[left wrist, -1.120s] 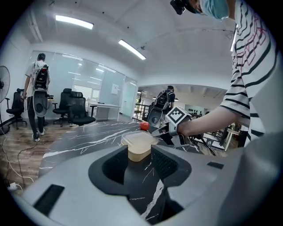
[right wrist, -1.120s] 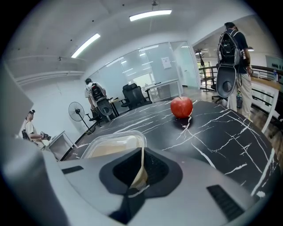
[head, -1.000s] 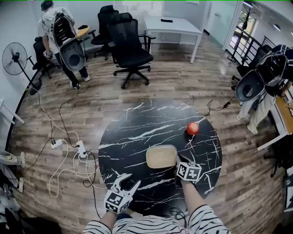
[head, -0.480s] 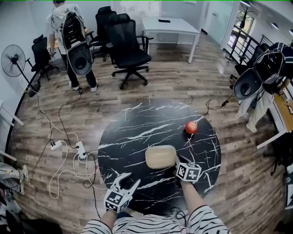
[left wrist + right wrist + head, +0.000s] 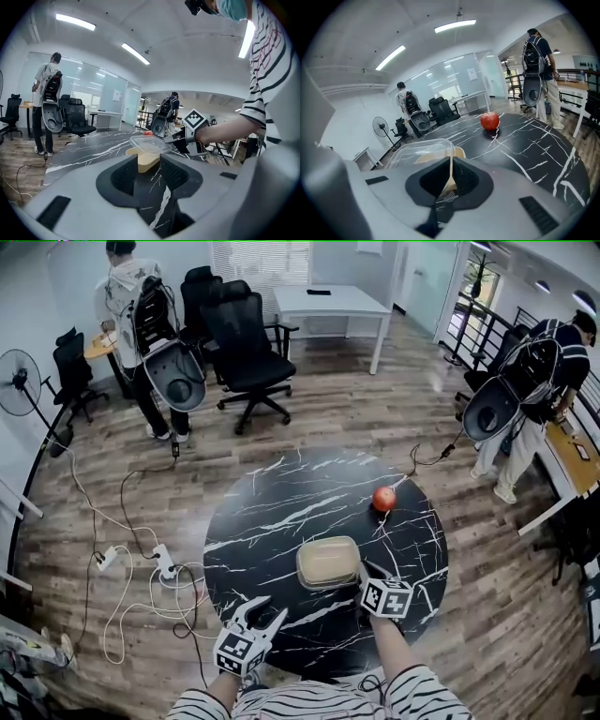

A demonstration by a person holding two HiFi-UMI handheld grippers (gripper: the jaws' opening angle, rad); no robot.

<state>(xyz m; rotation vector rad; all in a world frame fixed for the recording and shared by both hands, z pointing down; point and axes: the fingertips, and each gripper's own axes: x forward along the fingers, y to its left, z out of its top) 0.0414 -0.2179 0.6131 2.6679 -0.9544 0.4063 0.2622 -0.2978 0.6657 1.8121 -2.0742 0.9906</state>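
Right gripper: the right gripper [image 5: 449, 186] is clamping its fingers together on a corner of the clear lid [image 5: 419, 149], whose thin rim is running down between the pads
Lid: it is stretching out ahead of the right fingers and riding raised over the tan container [image 5: 328, 562]; whether its far edge is touching the container I cannot tell
Container: it is sitting on the black marble table [image 5: 281, 512] just ahead of the right fingertips, and farther off, straight ahead of the left fingers
Left gripper: the left gripper [image 5: 262, 611] is hovering over the near table edge with its fingers standing apart and nothing between them, only the veined tabletop showing in the gap
Apple: a red apple [image 5: 383, 498] is resting on the table well beyond the right fingertips, past the container and apart from it
Between the grippers: the two are staying well apart, the right fingers lying ahead of and to the right of the left ones
Surroundings: far beyond both sets of fingers, black office chairs [image 5: 246, 338] and a white desk [image 5: 328, 304] are standing on the wooden floor; a person [image 5: 131, 306] is standing far to the left front, another person [image 5: 534, 381] far to the right, and white cables [image 5: 131, 568] are trailing off to the left of the left fingers
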